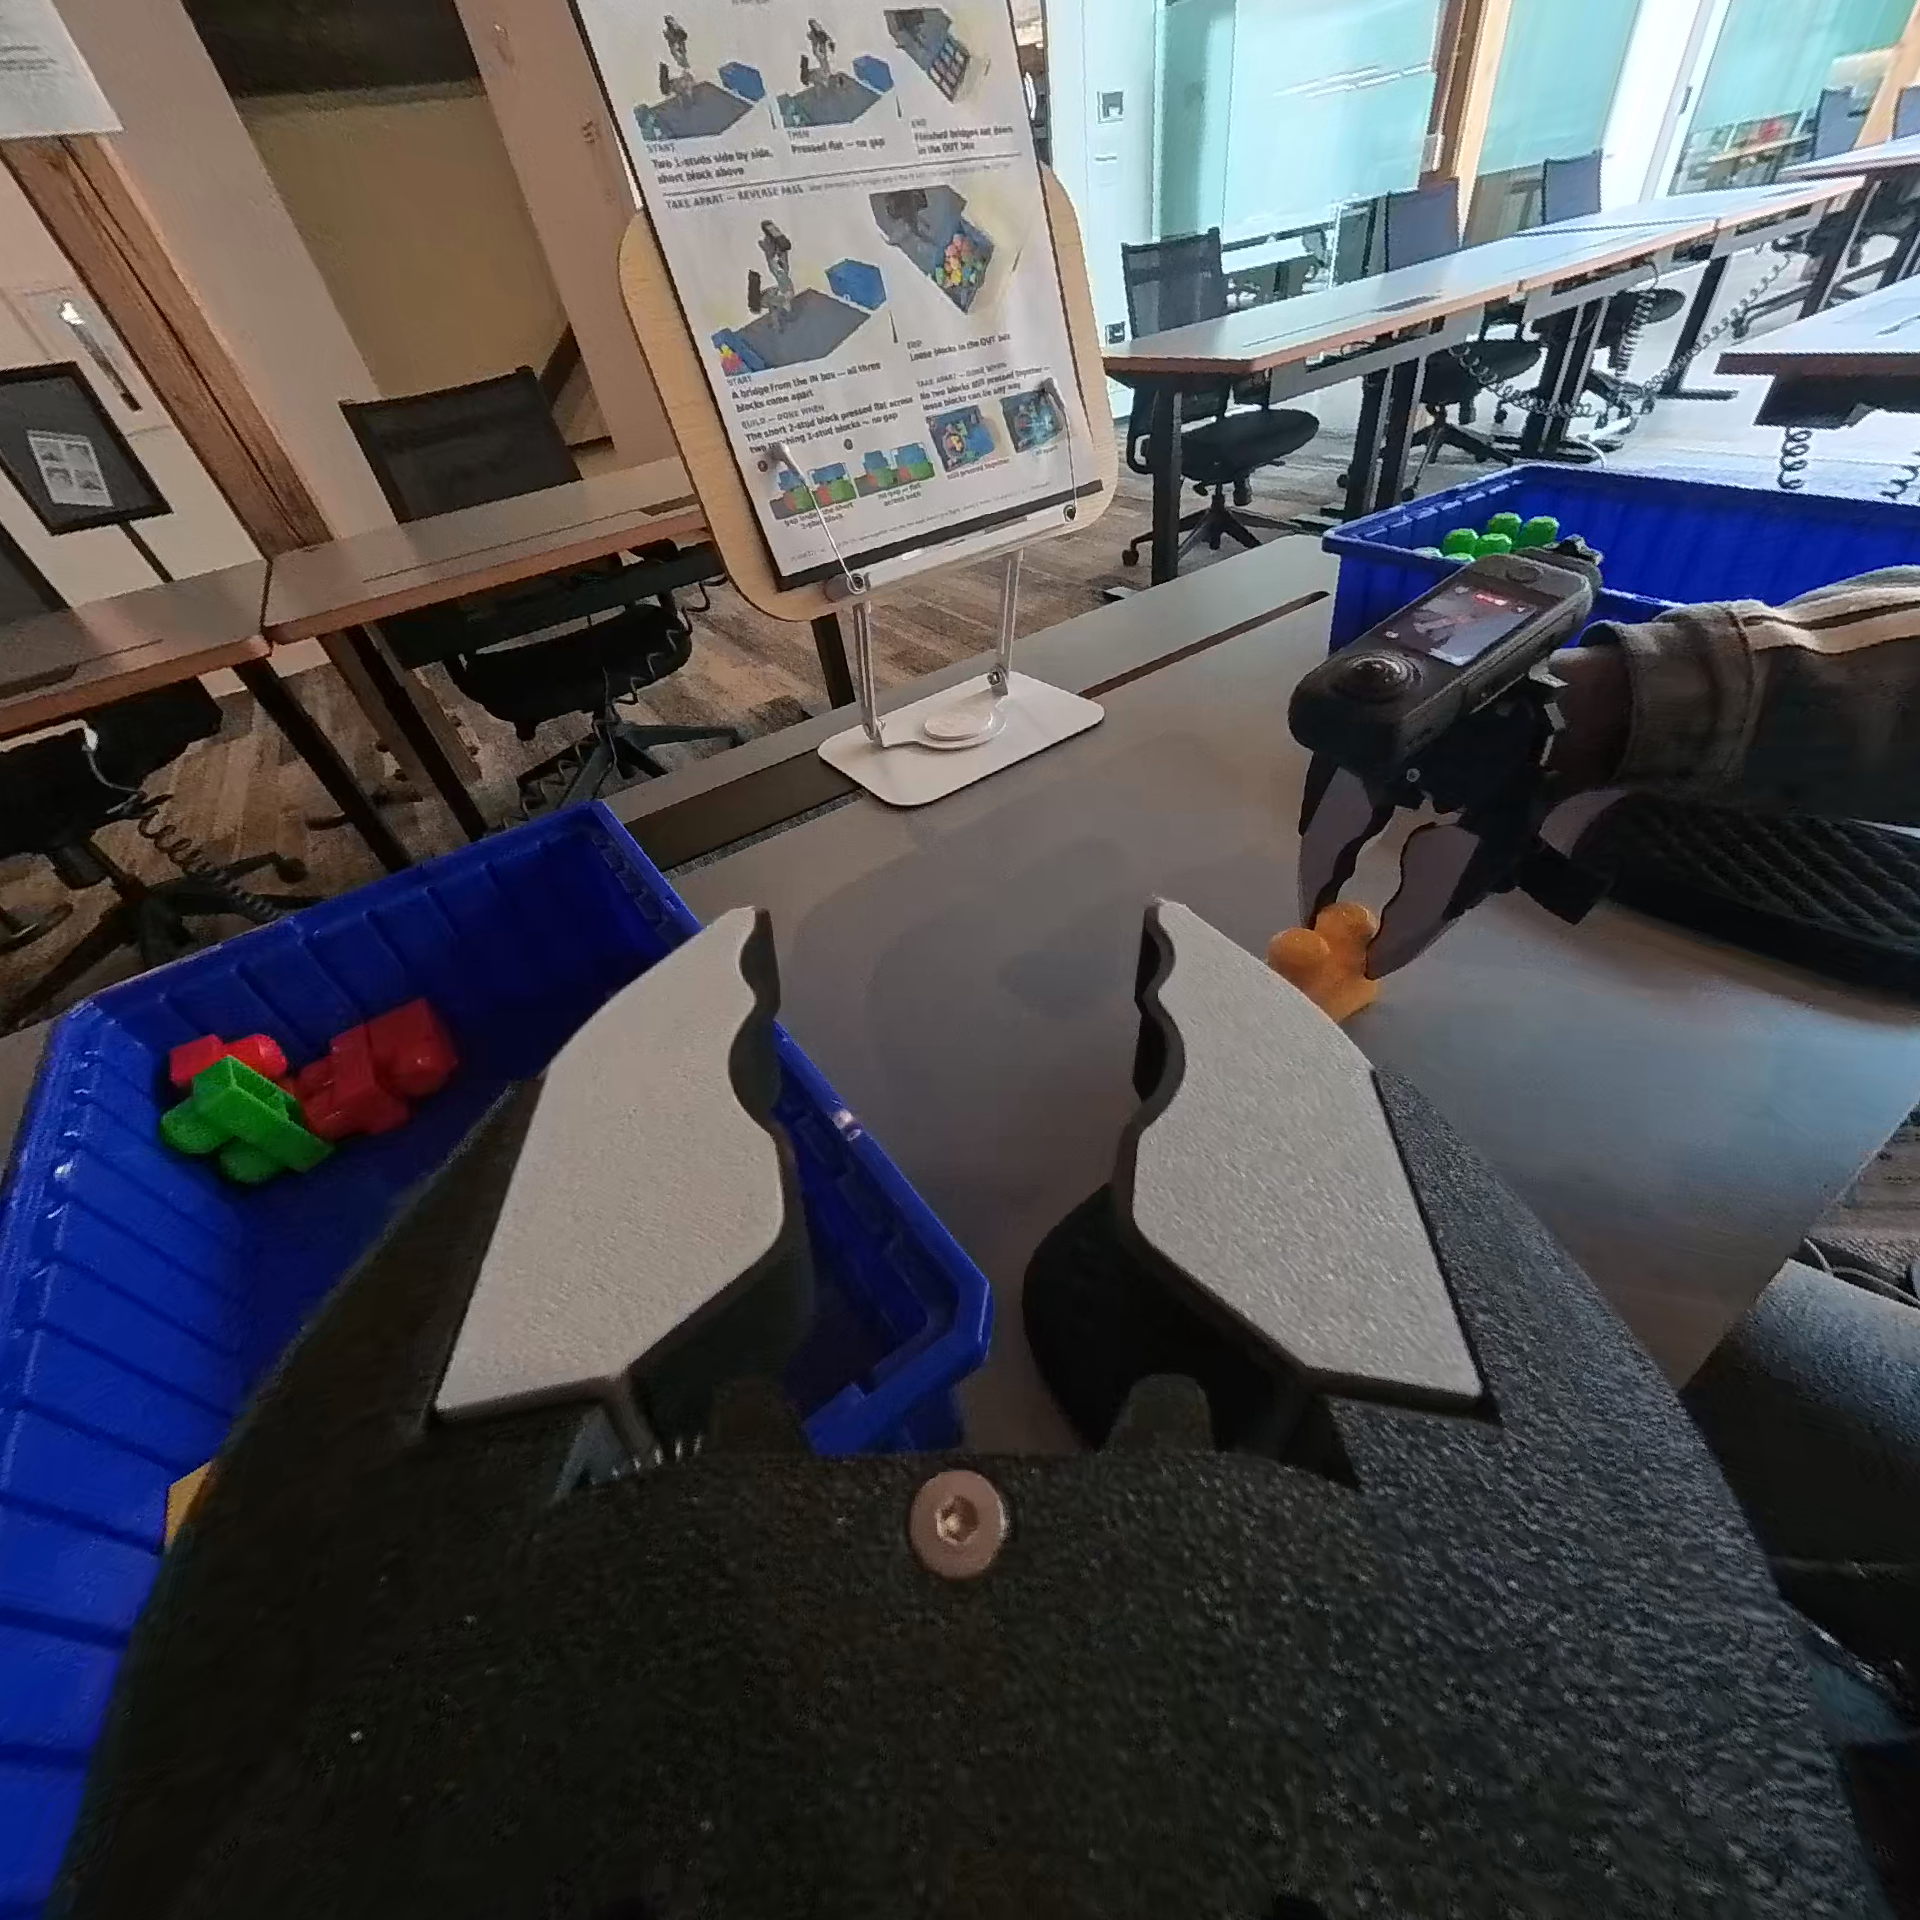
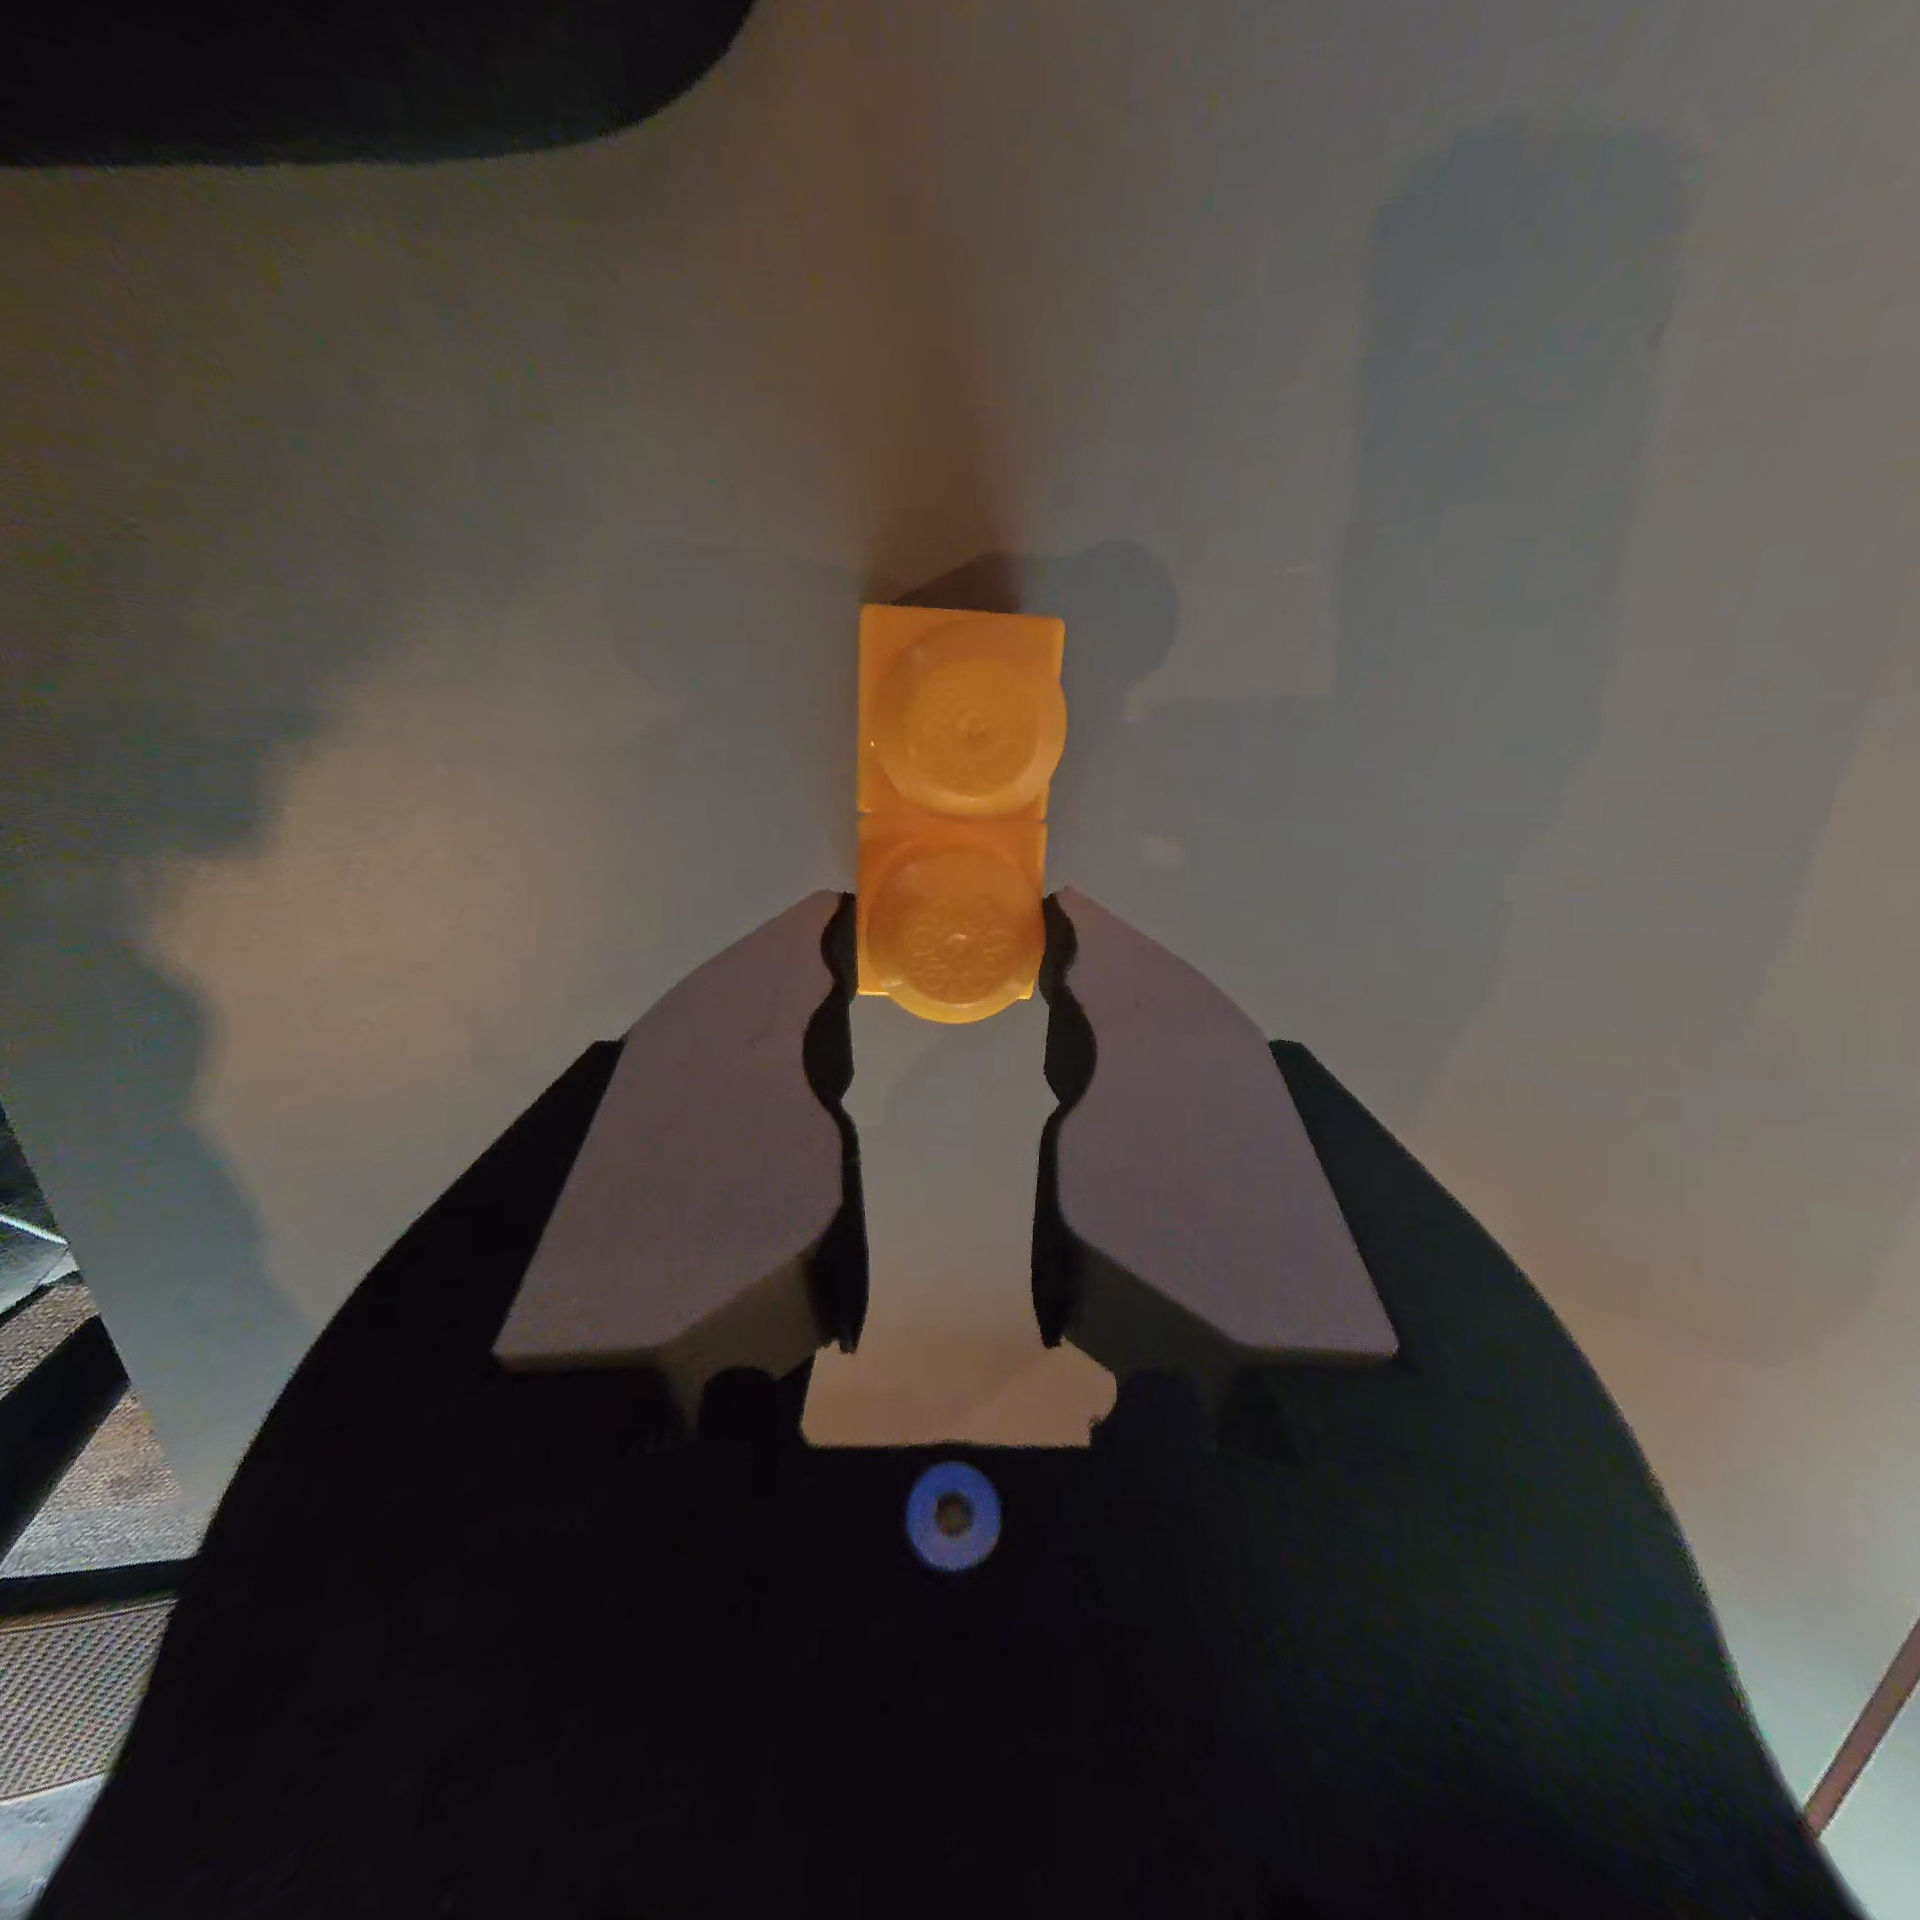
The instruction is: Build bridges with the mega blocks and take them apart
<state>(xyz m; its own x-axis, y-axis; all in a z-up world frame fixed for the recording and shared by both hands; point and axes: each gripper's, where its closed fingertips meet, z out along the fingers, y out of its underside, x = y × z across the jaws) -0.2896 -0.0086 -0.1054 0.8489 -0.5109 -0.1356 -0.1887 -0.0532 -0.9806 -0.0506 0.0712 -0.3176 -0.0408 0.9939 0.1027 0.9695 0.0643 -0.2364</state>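
On my far left sits a blue bin [image 1: 540, 935], and in its far corner lie a few red blocks [image 1: 374, 1070] tangled with green blocks [image 1: 249, 1122]. My left tongs [image 1: 956, 987] hang just beside that bin's right wall, over the dark table [image 1: 1558, 1091], with the grey fingers [image 1: 644, 1143] spread wide and nothing between them. Behind them, at the far edge of the table, a printed sheet on a stand [image 1: 862, 312] faces me on its white foot.

Further right, my right tongs [image 1: 1356, 935] point down at the table, a small camera riding on top of them and my sleeved arm [image 1: 1766, 686] reaching in from the right edge. The tips straddle an orange block [image 1: 1330, 951] that rests on the table. From the right wrist view I look straight down on two orange blocks [image 2: 956, 810] lying end to end, studs up, touching each other. My right tongs [image 2: 948, 935] bracket the nearer one, with the fingertips [image 2: 821, 935] at its two sides; whether they are pressing or only just beside it I cannot tell. The farther orange block lies beyond the tips, free of them.

At the far right rear stands a second blue bin [image 1: 1662, 530] with green blocks [image 1: 1496, 535] showing above its rim.
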